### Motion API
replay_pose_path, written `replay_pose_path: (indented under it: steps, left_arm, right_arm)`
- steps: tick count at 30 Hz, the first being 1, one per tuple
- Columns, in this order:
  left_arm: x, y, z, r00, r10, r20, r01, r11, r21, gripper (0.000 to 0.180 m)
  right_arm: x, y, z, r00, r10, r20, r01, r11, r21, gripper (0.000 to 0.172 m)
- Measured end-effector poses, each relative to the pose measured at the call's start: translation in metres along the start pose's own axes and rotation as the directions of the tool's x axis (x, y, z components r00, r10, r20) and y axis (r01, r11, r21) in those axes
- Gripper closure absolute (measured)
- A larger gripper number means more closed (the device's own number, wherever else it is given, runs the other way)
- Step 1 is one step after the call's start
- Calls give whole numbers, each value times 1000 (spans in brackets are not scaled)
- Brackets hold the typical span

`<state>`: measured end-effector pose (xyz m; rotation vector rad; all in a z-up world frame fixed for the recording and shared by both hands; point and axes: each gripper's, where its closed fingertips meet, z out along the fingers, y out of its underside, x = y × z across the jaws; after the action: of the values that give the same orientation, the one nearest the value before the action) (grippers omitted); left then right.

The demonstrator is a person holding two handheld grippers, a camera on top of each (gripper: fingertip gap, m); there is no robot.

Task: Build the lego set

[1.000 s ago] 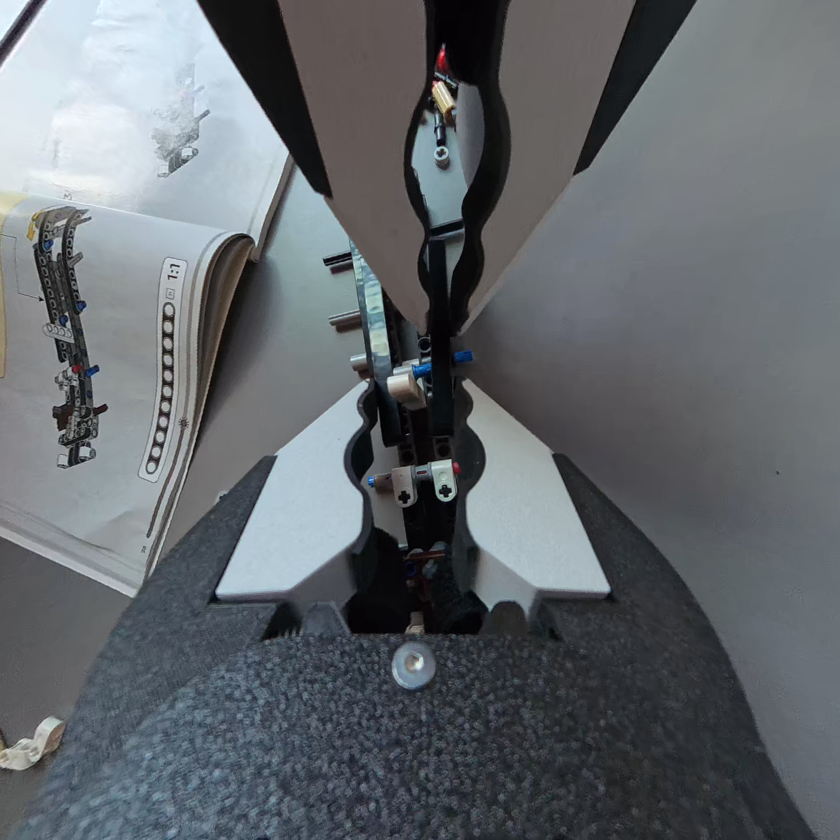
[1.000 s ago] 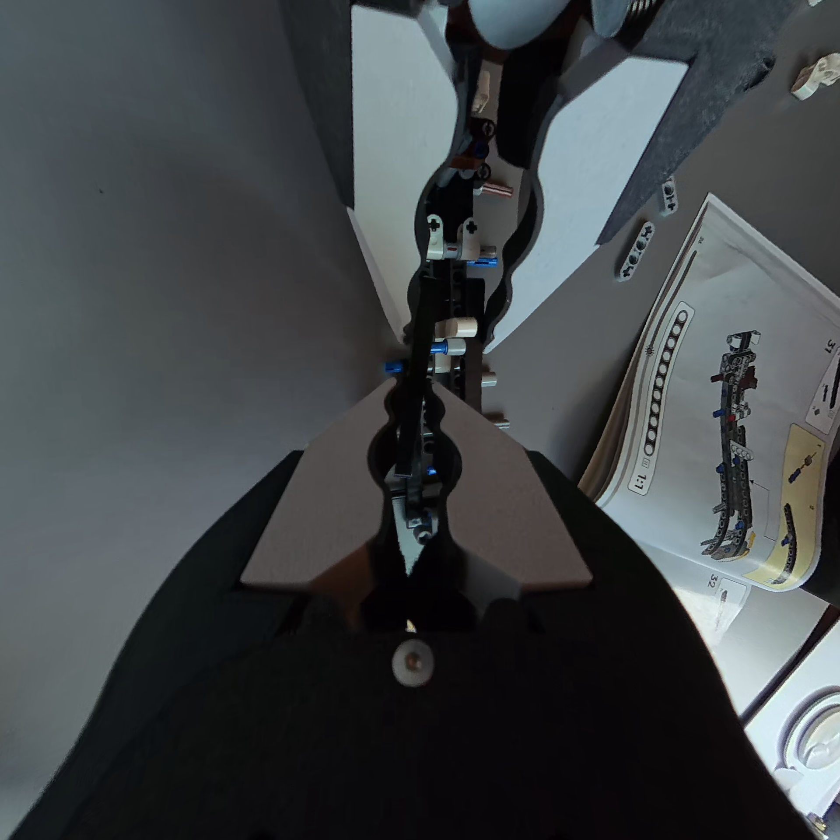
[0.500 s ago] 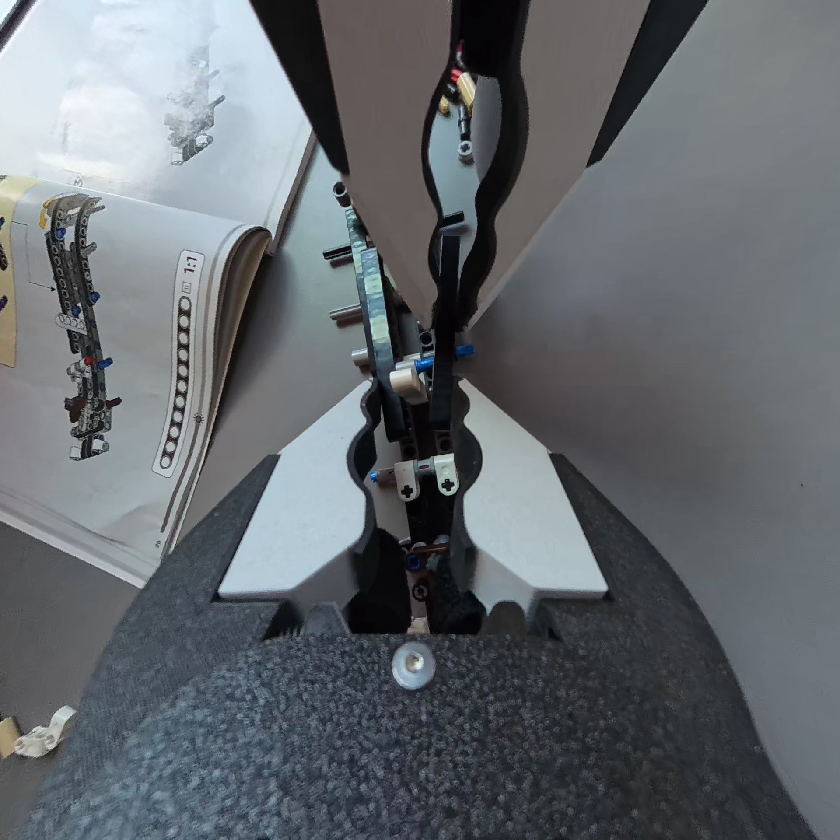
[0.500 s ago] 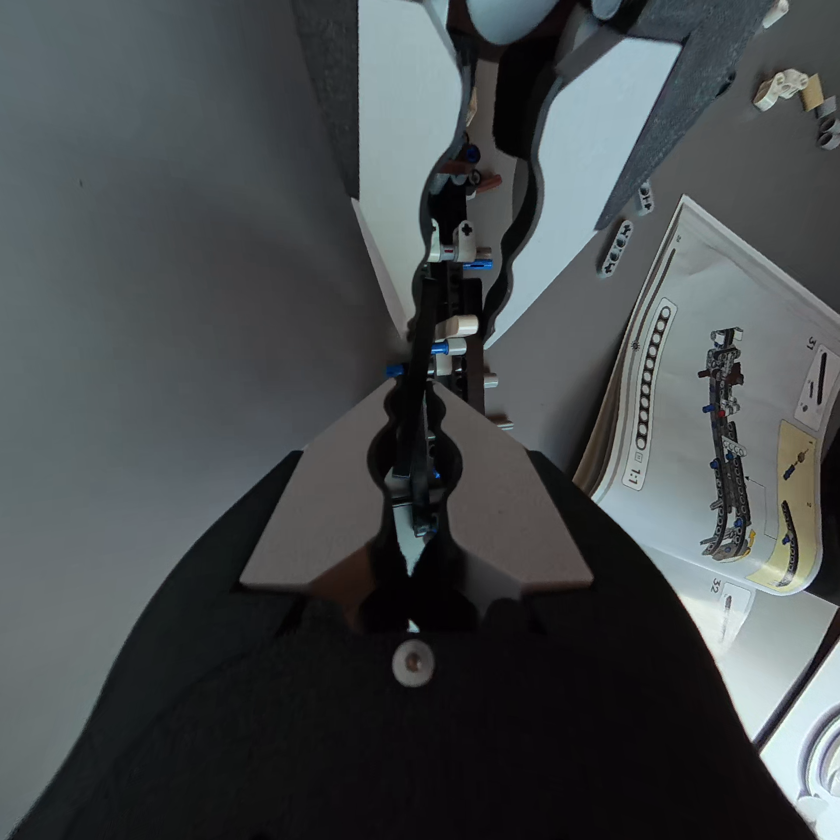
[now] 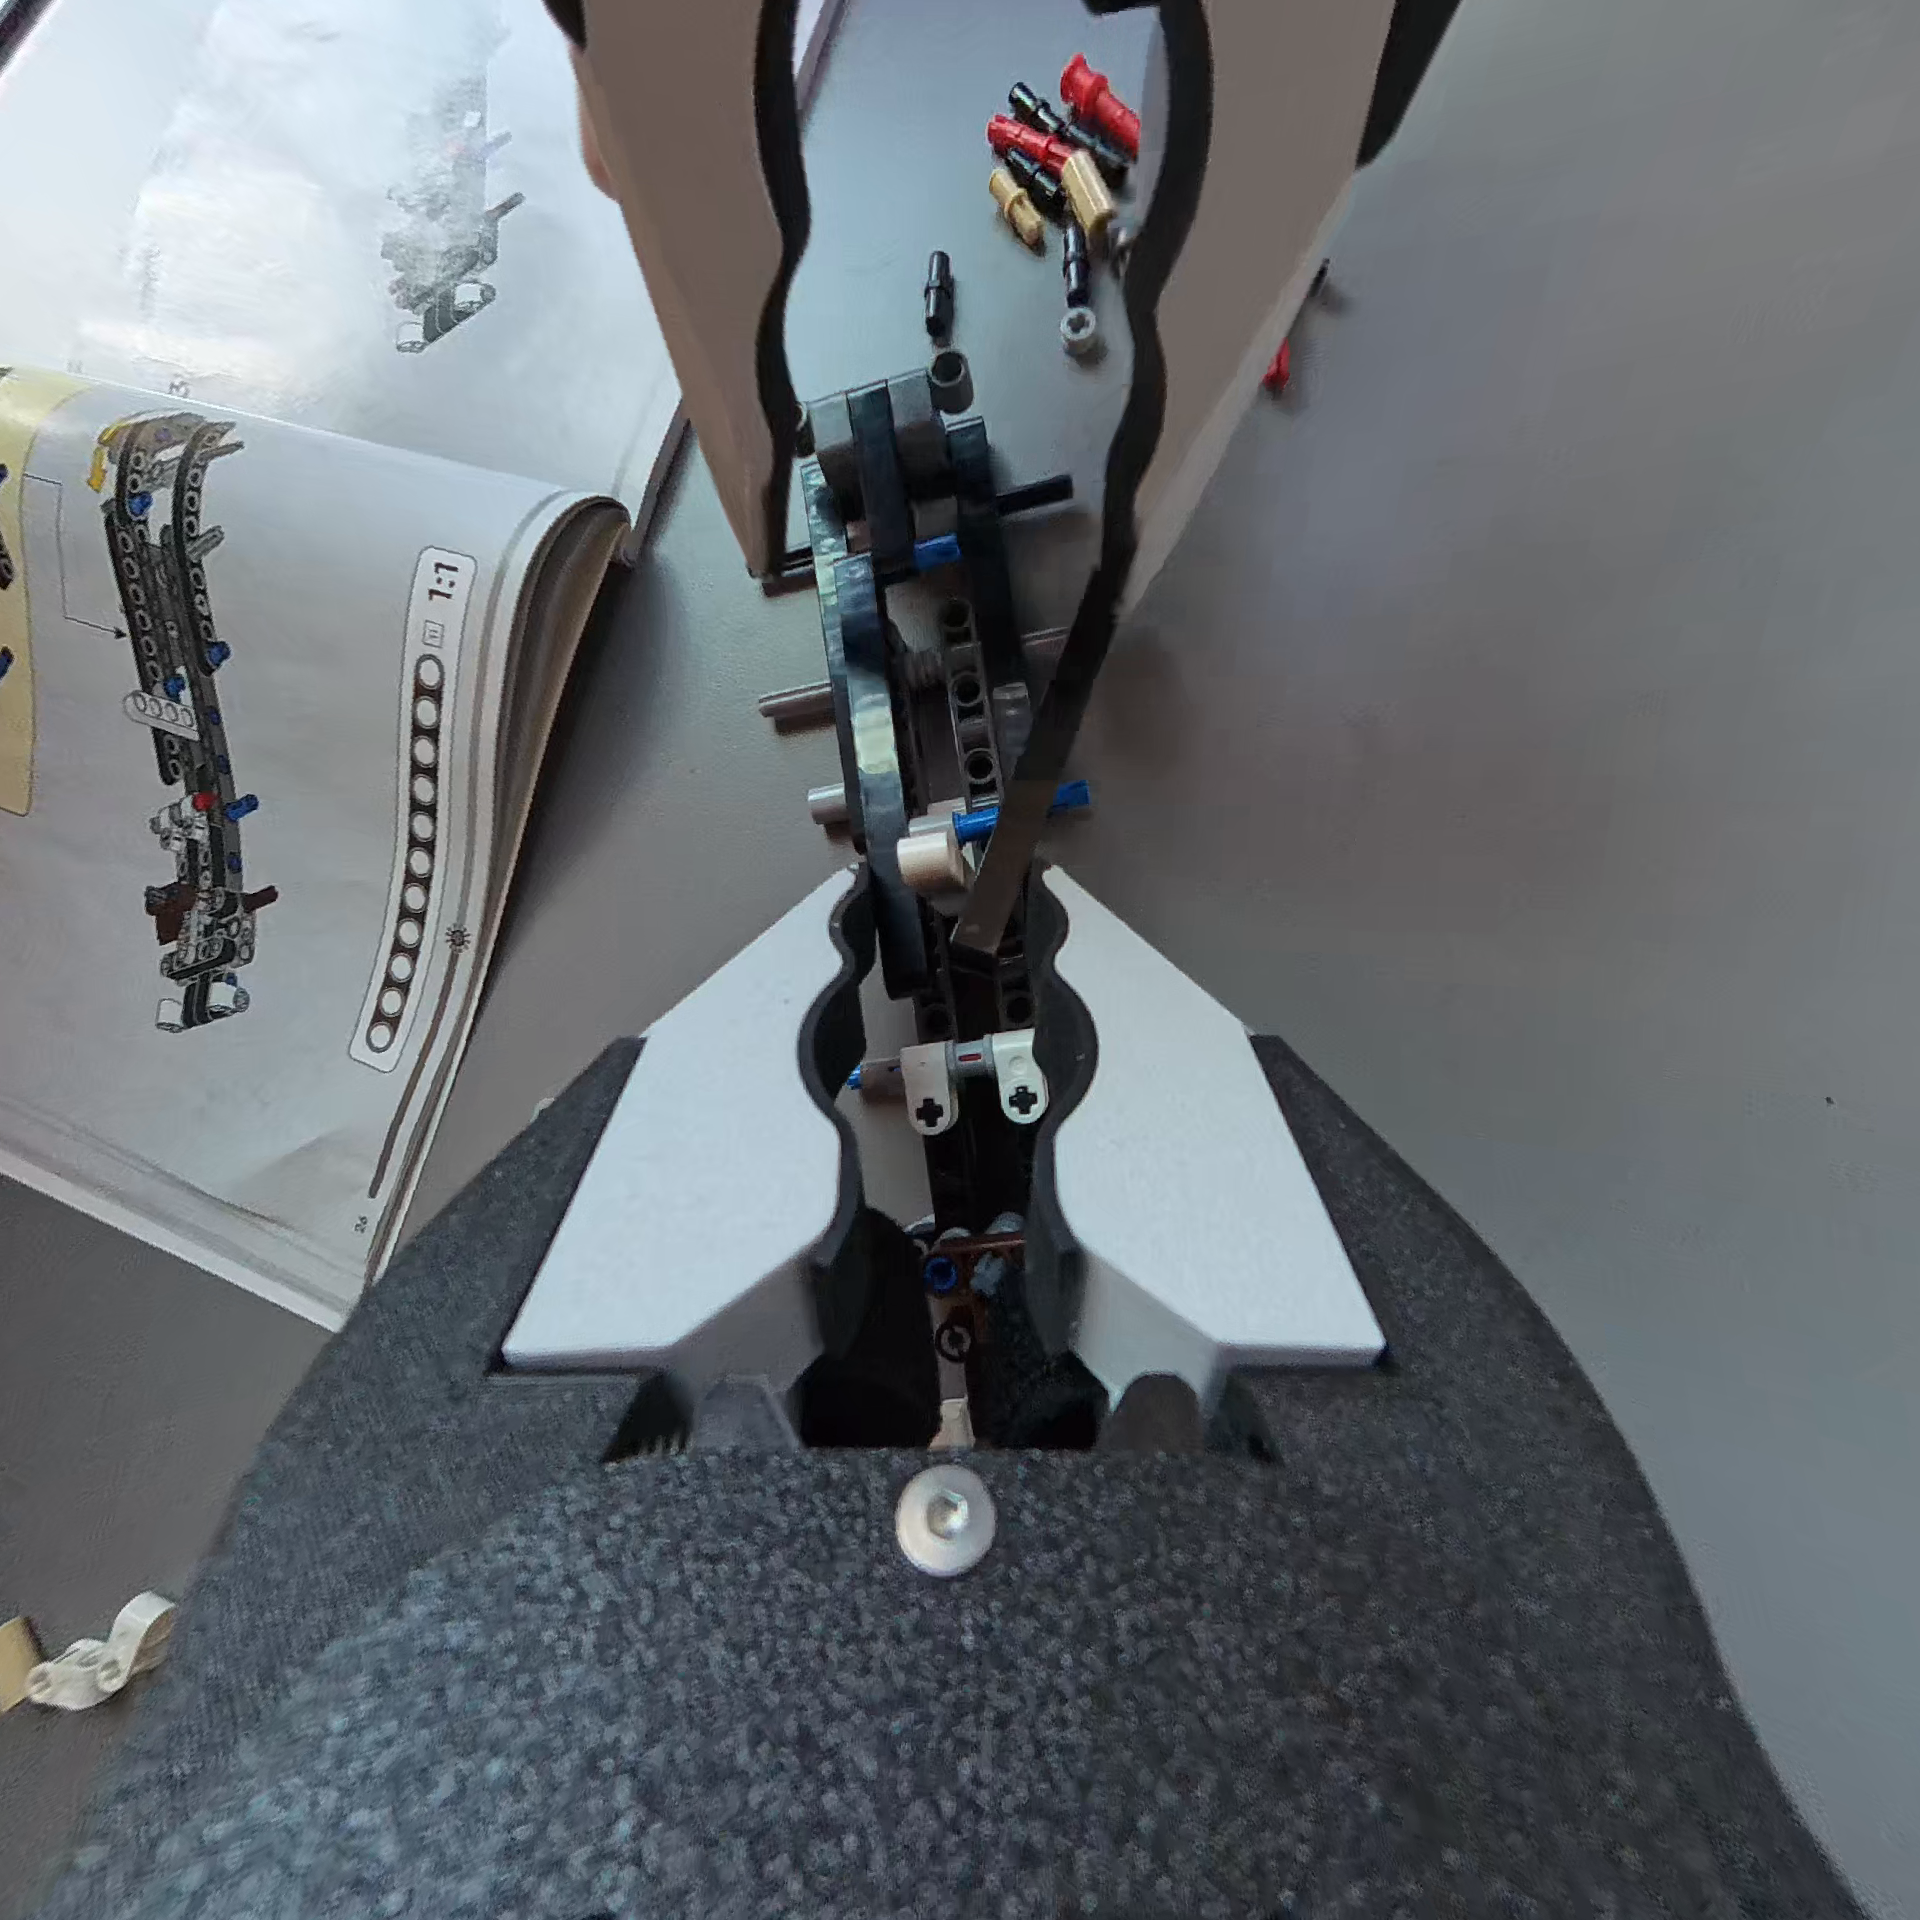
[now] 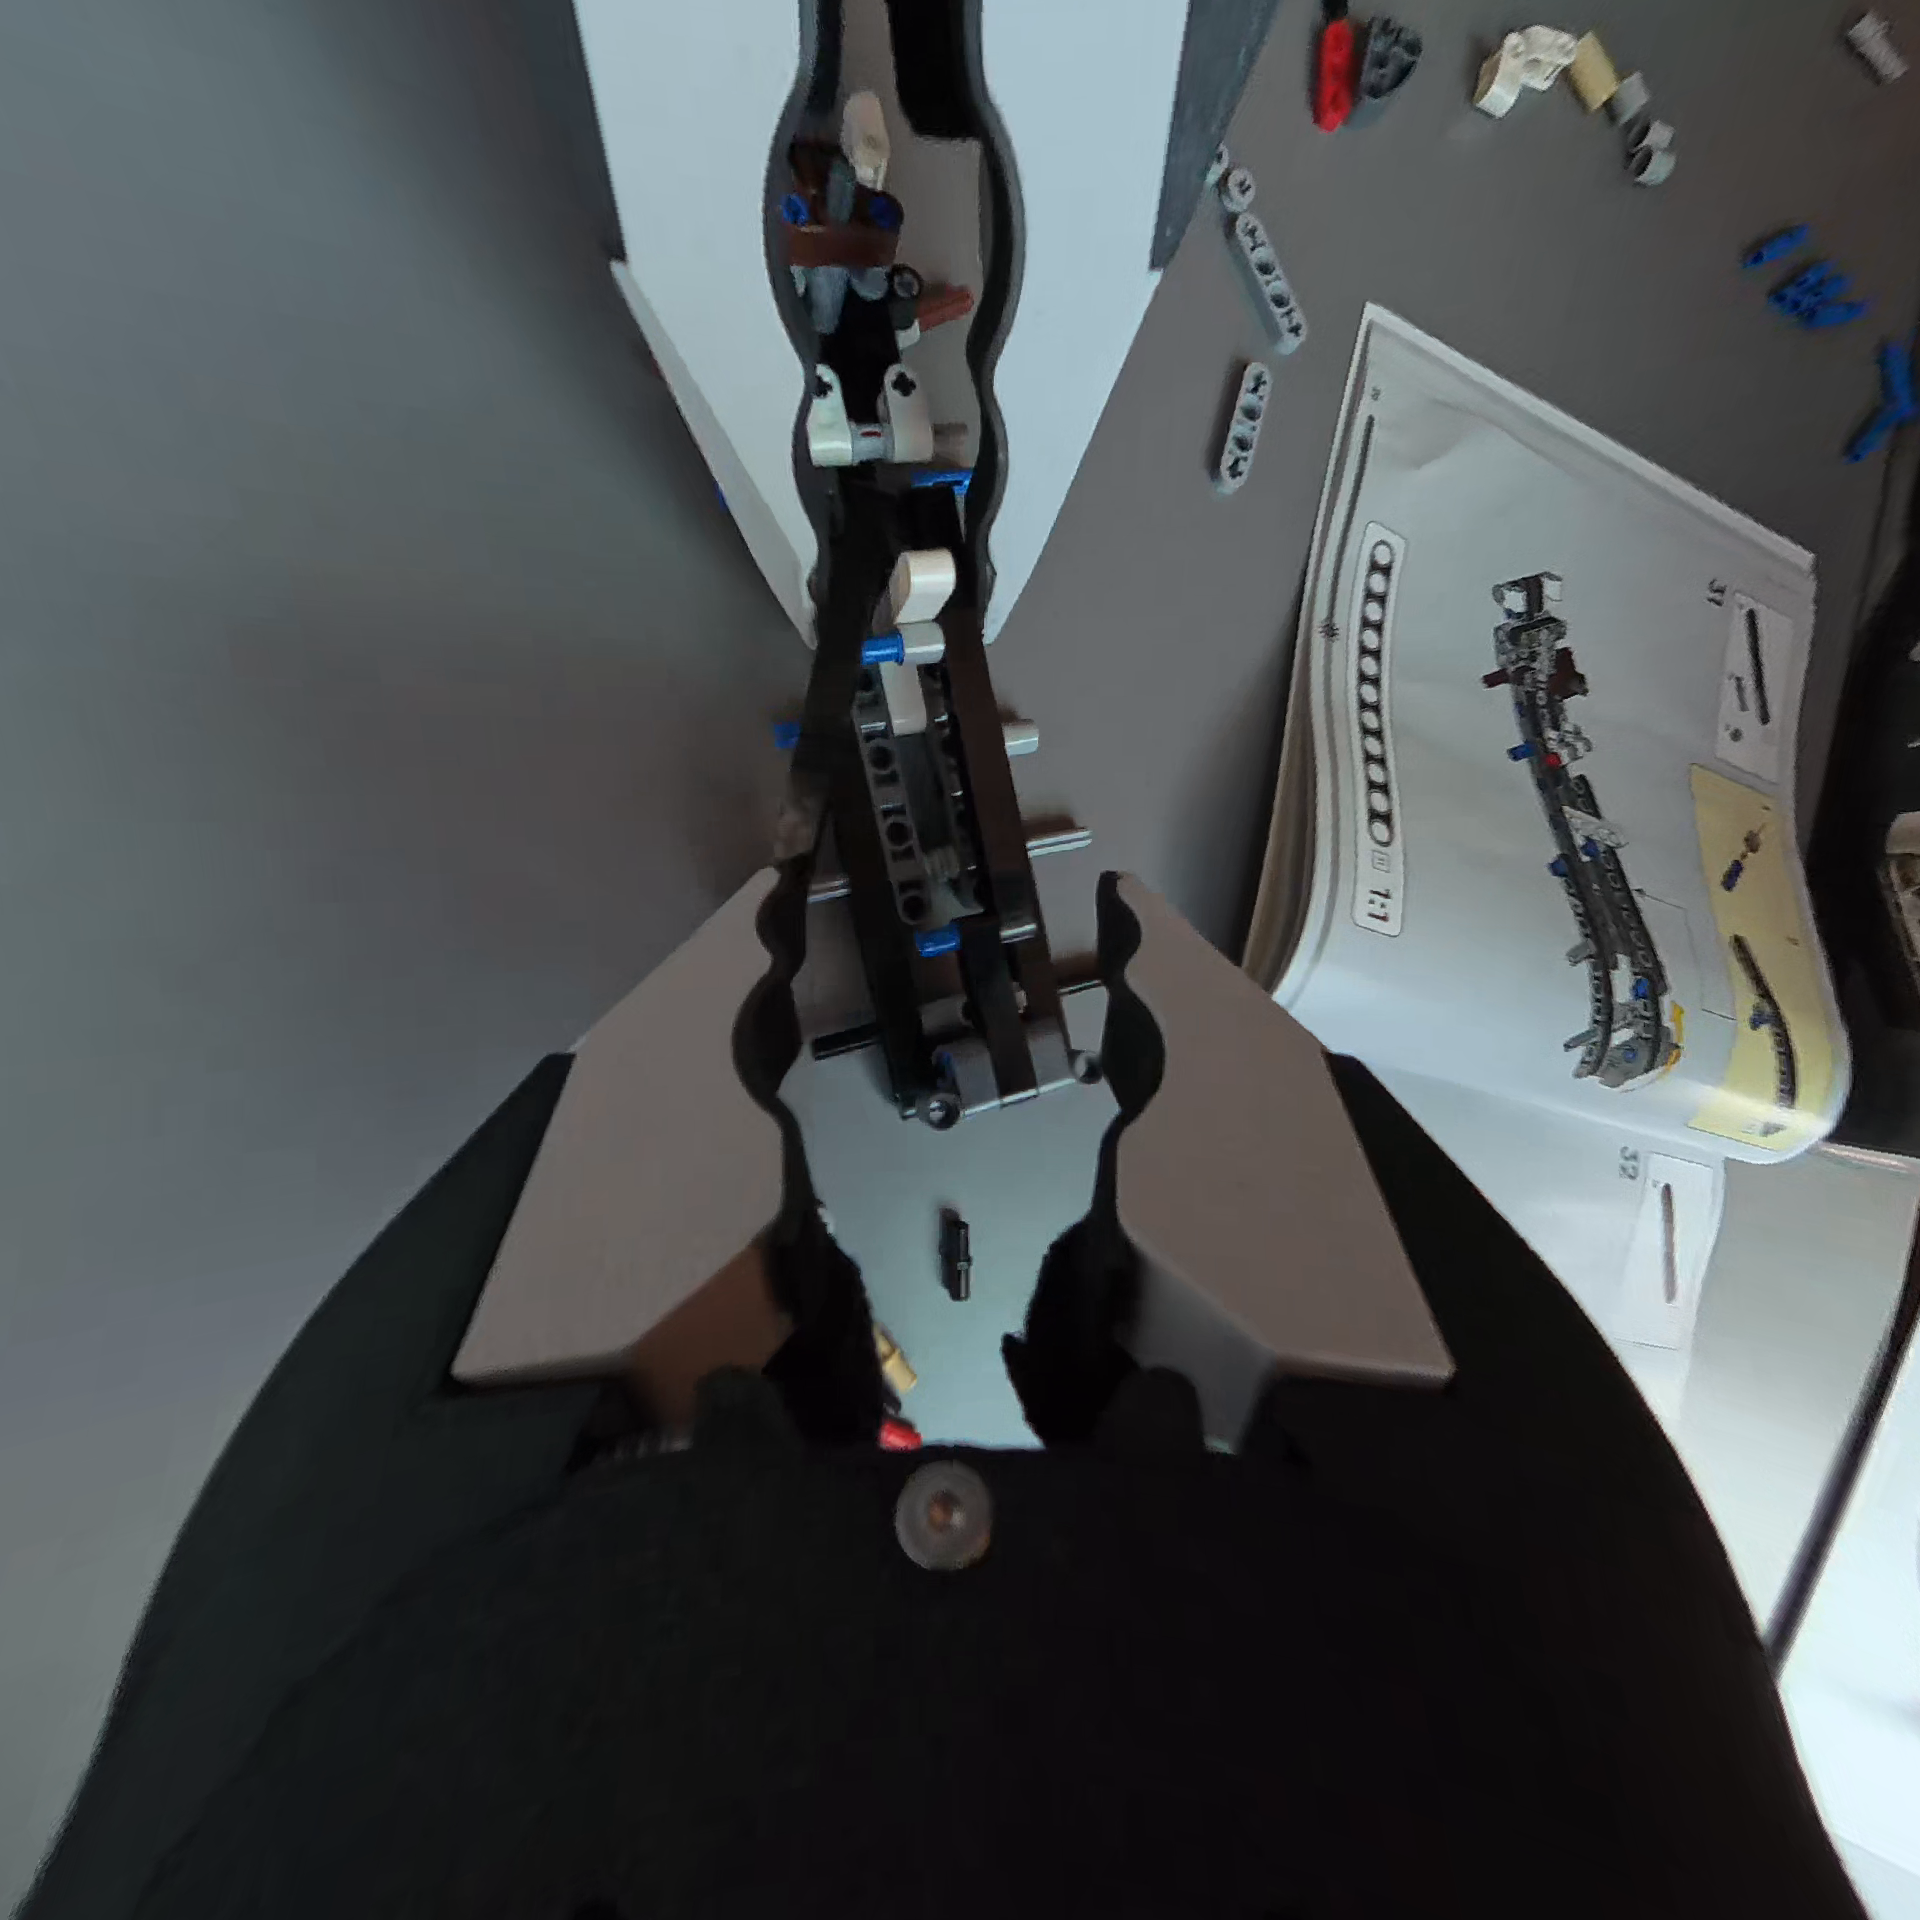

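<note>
My left gripper (image 5: 951, 894) is shut on a long black brick-built assembly (image 5: 971, 717) with blue pins and white connectors, holding it by one end above the grey table (image 5: 1558, 831). My right gripper (image 6: 945, 883) is open wide. The assembly's other end (image 6: 894, 821) lies between its fingers, with a clear gap on the right side. The left fingertip (image 6: 774, 914) is close to a thin black beam. In the left wrist view the right gripper (image 5: 935, 571) comes in from the top, spread around the assembly. In the right wrist view the left gripper (image 6: 904, 623) grips the far end.
An open instruction booklet (image 5: 260, 727) lies to the left; it also shows in the right wrist view (image 6: 1558, 779). Loose red, black and tan pins (image 5: 1060, 156) lie beyond. A black pin (image 6: 954, 1252), grey beams (image 6: 1262, 270) and blue pieces (image 6: 1818, 291) lie on the table. One gripper's finger ends stand about 5 cm off the other's.
My right gripper was shut on the assembly's end and has opened wide, letting it go. My left gripper keeps its hold on the assembly.
</note>
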<state>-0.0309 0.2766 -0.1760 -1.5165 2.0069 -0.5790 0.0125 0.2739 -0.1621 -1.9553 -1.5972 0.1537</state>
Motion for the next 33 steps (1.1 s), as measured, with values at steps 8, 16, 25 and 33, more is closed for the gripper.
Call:
replay_pose_path:
  steps: [8,16,25,33]
  left_arm:
    - [0,0,0,1000,-2,-7,2,1000,3,155]
    - [3,-1,0,1000,1,-14,-1,1000,9,148]
    - [3,1,0,999,47,-2,-47,999,-17,147]
    - [-1,-17,0,996,63,-57,-64,998,-14,137]
  right_arm:
    - [-8,1,8,999,-44,3,44,998,-48,99]
    - [-7,5,8,999,-2,32,3,999,-35,137]
    - [-6,4,8,999,-9,32,10,999,-43,142]
    - [-5,5,8,1000,-3,31,5,999,-44,142]
